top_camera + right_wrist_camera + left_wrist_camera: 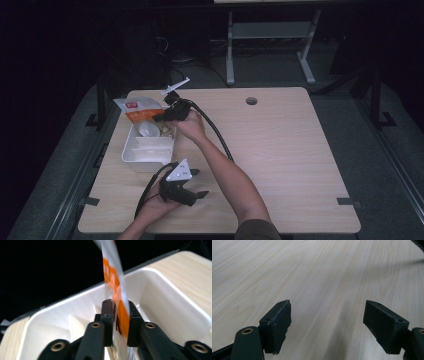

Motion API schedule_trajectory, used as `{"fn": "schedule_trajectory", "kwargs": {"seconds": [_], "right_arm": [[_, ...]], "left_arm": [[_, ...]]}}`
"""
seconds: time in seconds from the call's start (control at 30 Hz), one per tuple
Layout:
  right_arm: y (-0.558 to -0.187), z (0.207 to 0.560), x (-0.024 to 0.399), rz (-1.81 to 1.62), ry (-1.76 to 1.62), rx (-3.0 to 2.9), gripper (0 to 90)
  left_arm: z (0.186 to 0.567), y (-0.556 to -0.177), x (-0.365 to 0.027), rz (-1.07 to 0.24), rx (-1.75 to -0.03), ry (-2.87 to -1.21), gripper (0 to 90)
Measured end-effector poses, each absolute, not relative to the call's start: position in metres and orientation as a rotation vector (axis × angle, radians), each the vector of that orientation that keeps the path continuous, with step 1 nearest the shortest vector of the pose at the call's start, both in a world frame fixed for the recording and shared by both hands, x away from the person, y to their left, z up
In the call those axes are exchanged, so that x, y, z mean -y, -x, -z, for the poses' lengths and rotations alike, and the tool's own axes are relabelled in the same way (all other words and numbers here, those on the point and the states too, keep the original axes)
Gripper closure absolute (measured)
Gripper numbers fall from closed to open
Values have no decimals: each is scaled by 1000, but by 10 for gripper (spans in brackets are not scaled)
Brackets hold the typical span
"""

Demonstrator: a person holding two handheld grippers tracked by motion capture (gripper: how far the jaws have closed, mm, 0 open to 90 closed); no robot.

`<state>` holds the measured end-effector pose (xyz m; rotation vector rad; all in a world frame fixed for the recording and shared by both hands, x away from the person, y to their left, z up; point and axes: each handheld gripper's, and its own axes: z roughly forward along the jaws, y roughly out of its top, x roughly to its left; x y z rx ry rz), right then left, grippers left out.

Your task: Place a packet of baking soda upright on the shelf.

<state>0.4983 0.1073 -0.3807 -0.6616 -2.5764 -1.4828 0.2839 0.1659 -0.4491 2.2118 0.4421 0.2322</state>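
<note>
Here the white tray sits near the left edge of the wooden desk, divided into compartments; its far compartment holds a pale rounded item that is too small to identify. The right gripper reaches over that far end, its jaws clamped on an orange-and-white packet, which stands up above the tray's rim and is blurred. The left gripper rests low over bare desk in front of the tray, jaws wide apart with nothing between them.
</note>
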Motion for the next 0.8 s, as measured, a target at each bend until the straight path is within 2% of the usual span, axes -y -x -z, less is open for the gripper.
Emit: {"fn": "schedule_trajectory", "kwargs": {"seconds": [0.03,0.07,0.13,0.8], "right_arm": [[-498,381,-107,1483,662,2576,826],[-497,384,-108,1464,657,2600,877],[-496,386,-107,1462,663,2605,889],[-497,402,-96,1427,719,2595,896]], "left_arm": [[449,-284,-166,-232,-442,-2212,218],[449,-284,-166,-235,-442,-2213,218],[449,-284,-166,-236,-442,-2215,218],[450,-285,-166,-247,-443,-2216,218]]}}
